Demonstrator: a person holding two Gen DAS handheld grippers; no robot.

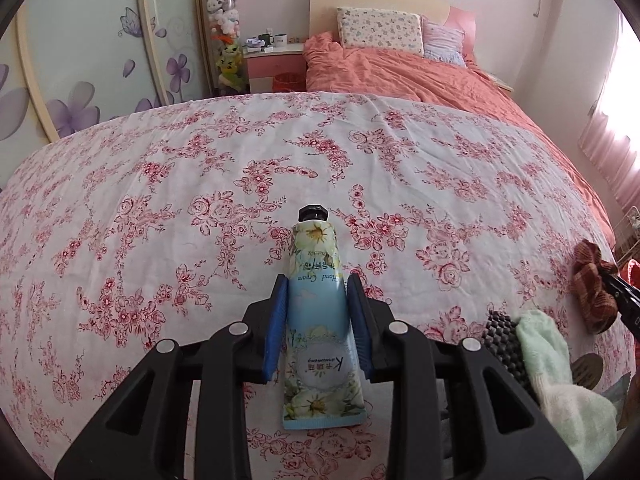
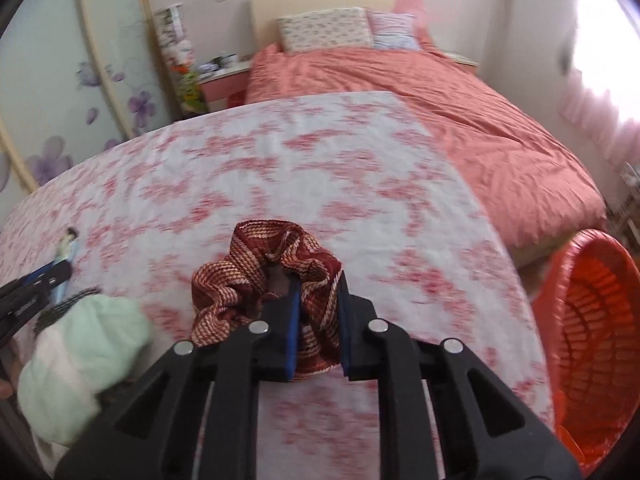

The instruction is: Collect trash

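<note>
My left gripper [image 1: 317, 286] is shut on a blue floral hand cream tube [image 1: 318, 320] with a black cap, held above the floral sheet [image 1: 200, 200]. My right gripper [image 2: 318, 284] is shut on a crumpled red-and-cream woven cloth [image 2: 260, 268], held above the same sheet. That cloth also shows at the right edge of the left wrist view [image 1: 592, 288]. The tube and left gripper show at the left edge of the right wrist view [image 2: 60, 260]. An orange basket [image 2: 592, 328] lined with an orange bag stands on the floor right of the bed.
A pale green and white towel [image 2: 84, 360] lies on the sheet between the grippers, beside a dark textured pad [image 1: 500, 336]. The orange duvet [image 2: 460, 120] and pillows [image 1: 380, 32] lie farther back. A pink nightstand [image 1: 274, 62] and wardrobe [image 1: 80, 60] stand at the left.
</note>
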